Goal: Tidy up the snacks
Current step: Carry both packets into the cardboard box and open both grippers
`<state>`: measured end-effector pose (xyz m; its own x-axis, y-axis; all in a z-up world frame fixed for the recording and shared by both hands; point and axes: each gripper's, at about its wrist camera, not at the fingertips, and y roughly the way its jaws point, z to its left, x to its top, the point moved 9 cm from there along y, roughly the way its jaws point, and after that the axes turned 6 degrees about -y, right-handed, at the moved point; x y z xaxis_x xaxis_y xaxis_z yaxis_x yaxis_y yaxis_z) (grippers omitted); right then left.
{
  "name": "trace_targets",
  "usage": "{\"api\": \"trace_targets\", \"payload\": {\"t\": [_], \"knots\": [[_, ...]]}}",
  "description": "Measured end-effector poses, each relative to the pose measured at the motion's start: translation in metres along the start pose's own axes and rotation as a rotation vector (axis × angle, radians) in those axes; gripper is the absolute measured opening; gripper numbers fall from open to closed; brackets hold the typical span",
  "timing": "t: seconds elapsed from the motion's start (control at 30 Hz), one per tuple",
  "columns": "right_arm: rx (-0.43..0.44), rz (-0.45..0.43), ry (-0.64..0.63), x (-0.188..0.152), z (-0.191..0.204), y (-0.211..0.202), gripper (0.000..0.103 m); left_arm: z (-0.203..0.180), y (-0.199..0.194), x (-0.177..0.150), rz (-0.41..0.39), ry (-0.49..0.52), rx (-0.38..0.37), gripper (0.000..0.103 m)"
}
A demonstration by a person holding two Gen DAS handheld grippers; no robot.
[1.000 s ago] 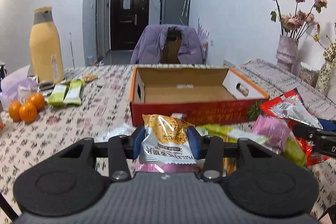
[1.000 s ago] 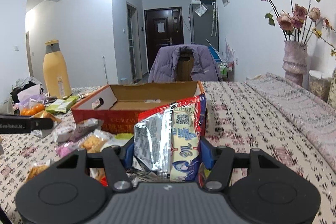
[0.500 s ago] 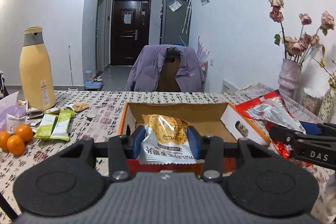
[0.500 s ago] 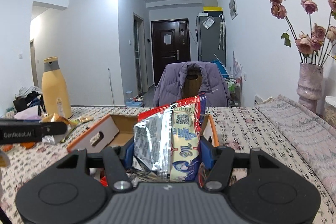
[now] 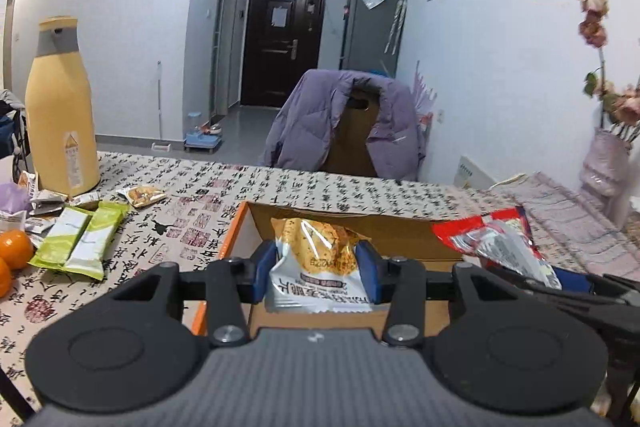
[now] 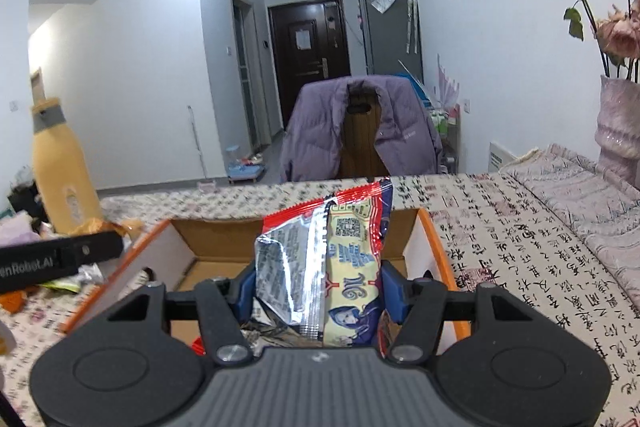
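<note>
Only the left wrist view shows the two green packets [image 5: 82, 241] and oranges [image 5: 14, 250] by the yellow bottle [image 5: 60, 107]. The left gripper [image 5: 316, 269] clamps an orange-and-white snack bag [image 5: 316, 259] above the open cardboard box [image 5: 400, 231]. The right gripper [image 6: 318, 291] pinches a red-edged snack packet [image 6: 332, 259] over that box, on the script-printed tablecloth [image 6: 520, 259]; a purple jacket [image 6: 360, 131] drapes a chair.

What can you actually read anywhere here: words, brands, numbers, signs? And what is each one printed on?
"enRobot.AI", its first letter cut off by the frame edge: on the left gripper body, seen from the right wrist view.
"M6": on the red and yellow snack packet in the right gripper.
Chinese print on the white and orange snack packet: upside down, not readable.
Calligraphy on the tablecloth, yellow bottle label, door notice: too small.
</note>
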<state>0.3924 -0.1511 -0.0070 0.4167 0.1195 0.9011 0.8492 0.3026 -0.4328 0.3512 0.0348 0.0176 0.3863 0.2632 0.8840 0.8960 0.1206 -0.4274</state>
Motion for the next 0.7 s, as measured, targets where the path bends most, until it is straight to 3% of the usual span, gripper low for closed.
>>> {"api": "trace_targets", "payload": {"t": [0.37,0.4,0.43,0.47,0.5,0.53,0.57,0.7], "knots": [[0.001,0.022,0.022,-0.019,-0.011,0.024,0.06,0.018,0.031,-0.02,0.025,-0.025,0.021,0.048],[0.002,0.023,0.023,-0.019,-0.012,0.024,0.062,0.019,0.03,-0.02,0.018,-0.027,0.019,0.051],[0.003,0.023,0.027,-0.019,-0.012,0.024,0.063,0.02,0.028,-0.021,0.01,-0.033,0.013,0.06],[0.001,0.02,0.032,-0.02,-0.013,0.023,0.074,0.02,0.027,-0.02,0.006,-0.039,0.007,0.069],[0.001,0.016,0.036,-0.019,-0.014,0.023,0.088,0.022,0.026,-0.019,0.0,-0.047,0.007,0.086],[0.001,0.01,0.037,-0.019,-0.015,0.021,0.095,0.023,0.023,-0.018,-0.015,-0.056,0.01,0.096],[0.001,-0.001,0.041,-0.018,-0.016,0.019,0.103,0.024,0.021,-0.017,-0.029,-0.061,0.012,0.099],[0.0,-0.025,0.049,-0.016,-0.018,0.014,0.103,0.027,0.016,-0.013,-0.048,-0.084,0.008,0.103]]}}
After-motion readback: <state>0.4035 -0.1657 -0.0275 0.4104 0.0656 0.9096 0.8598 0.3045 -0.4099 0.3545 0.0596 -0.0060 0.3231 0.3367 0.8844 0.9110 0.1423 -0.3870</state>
